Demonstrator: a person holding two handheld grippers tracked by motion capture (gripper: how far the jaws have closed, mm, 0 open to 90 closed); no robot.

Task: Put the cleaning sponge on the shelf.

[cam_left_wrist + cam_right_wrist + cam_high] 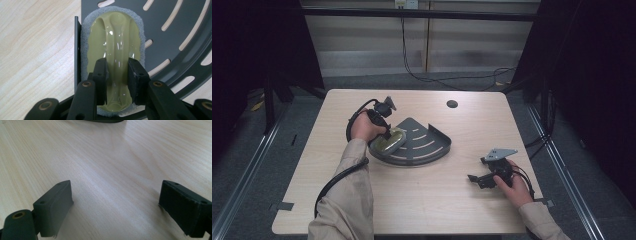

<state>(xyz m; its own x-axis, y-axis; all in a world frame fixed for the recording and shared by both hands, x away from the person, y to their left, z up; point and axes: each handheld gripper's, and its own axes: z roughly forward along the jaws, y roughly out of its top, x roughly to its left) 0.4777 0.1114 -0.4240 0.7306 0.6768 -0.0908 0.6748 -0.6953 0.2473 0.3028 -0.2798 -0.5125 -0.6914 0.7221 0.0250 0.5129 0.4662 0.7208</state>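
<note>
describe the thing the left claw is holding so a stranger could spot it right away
On the wooden table lies a dark quarter-round slotted tray. At its left edge lies an oval scrubber: grey sponge rim, glossy olive top with a raised handle, pinched by the left claw.

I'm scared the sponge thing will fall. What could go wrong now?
1. The left gripper pinches only the narrow, shiny handle of the sponge scrubber, so it might slip out if lifted fast.
2. The scrubber lies right against the raised edge of the dark slotted tray, so it could catch on that edge or drag the tray along.
</note>
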